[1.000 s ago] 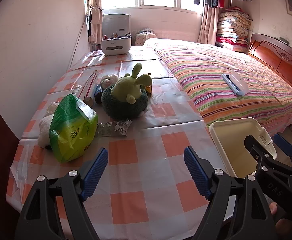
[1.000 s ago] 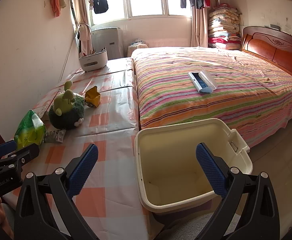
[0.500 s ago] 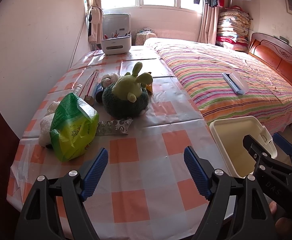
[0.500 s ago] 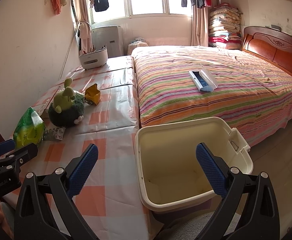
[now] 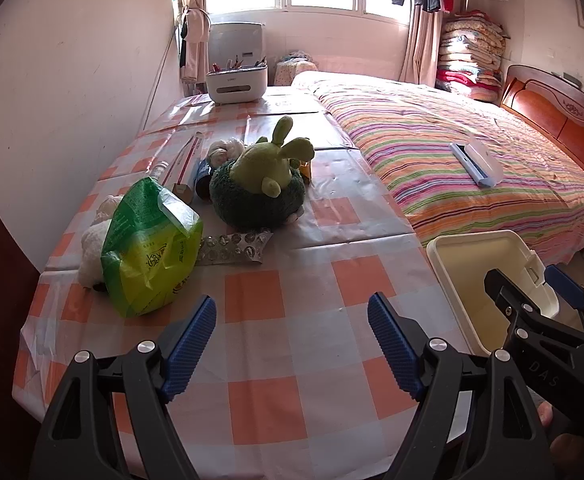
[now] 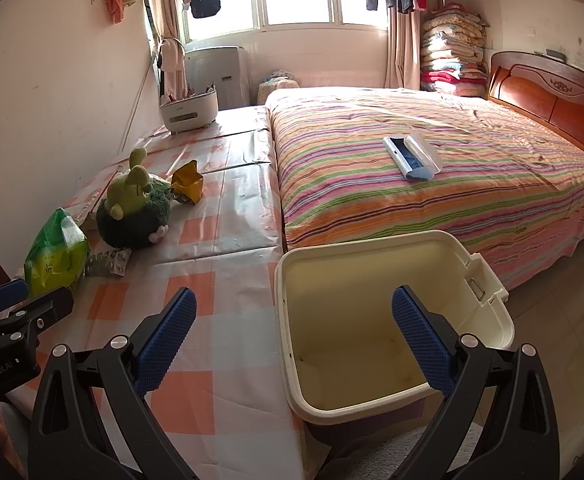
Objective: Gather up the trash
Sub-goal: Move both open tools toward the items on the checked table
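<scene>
A green plastic bag (image 5: 148, 248) lies on the checked table (image 5: 292, 280) at the left, also in the right wrist view (image 6: 56, 256). A silver blister pack (image 5: 232, 246) lies beside it. A crumpled yellow wrapper (image 6: 188, 182) sits behind the green plush toy (image 5: 260, 188). A cream bin (image 6: 372, 320) stands open and empty at the table's right edge; it also shows in the left wrist view (image 5: 488, 280). My left gripper (image 5: 292, 344) is open and empty above the table's near part. My right gripper (image 6: 294, 344) is open and empty above the bin's near rim.
A white plush (image 5: 92, 244) lies behind the bag. A long box (image 5: 186, 160), a bottle and a white organiser (image 5: 236, 86) sit further back. A striped bed (image 6: 432, 176) with a blue-white case (image 6: 412, 156) lies right of the table. A wall runs along the left.
Both grippers have drifted back slightly, so the table objects and the bin look a little farther. Both stay open and empty.
</scene>
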